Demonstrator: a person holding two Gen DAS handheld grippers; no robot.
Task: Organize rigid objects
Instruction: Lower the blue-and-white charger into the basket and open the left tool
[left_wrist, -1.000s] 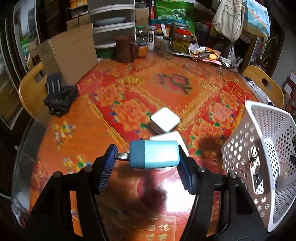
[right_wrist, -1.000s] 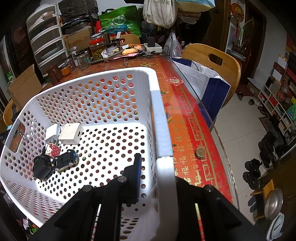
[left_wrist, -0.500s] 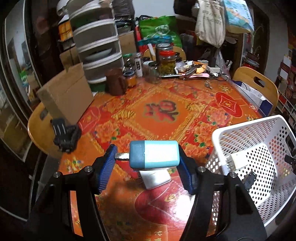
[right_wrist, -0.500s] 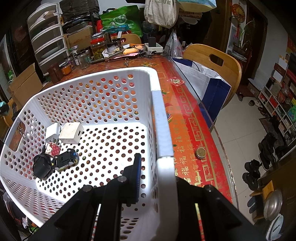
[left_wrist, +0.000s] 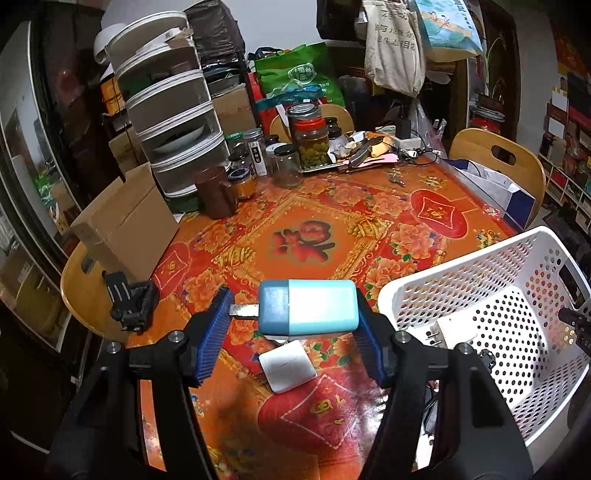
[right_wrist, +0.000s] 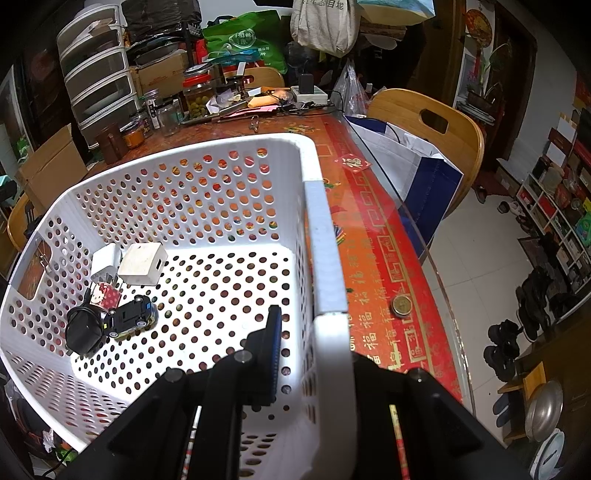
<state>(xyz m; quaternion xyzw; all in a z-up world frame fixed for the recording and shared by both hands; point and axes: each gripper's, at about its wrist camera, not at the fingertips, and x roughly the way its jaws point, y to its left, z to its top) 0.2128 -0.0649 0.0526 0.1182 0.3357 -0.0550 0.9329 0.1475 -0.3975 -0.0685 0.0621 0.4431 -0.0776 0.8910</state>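
My left gripper (left_wrist: 293, 325) is shut on a blue plug adapter (left_wrist: 308, 312) and holds it in the air above the table, left of the white perforated basket (left_wrist: 458, 269). A white charger block (left_wrist: 287, 366) lies on the tablecloth below it. My right gripper (right_wrist: 314, 354) is shut on the basket's right wall (right_wrist: 325, 258), one finger (right_wrist: 272, 354) inside. In the basket lie two white chargers (right_wrist: 142, 264), a toy car (right_wrist: 131, 319), a black round object (right_wrist: 83, 330) and a small red card (right_wrist: 107, 295).
A cardboard box (left_wrist: 125, 225), a black clip-like object (left_wrist: 131, 301), jars (left_wrist: 312, 138) and a stack of drawers (left_wrist: 170, 122) stand at the table's left and back. Wooden chairs (right_wrist: 428, 122) surround it. A coin (right_wrist: 400, 305) lies near the right table edge.
My left gripper has risen and pulled back with the blue adapter, so more of the table and the basket's inside shows. The right gripper and basket have not moved.
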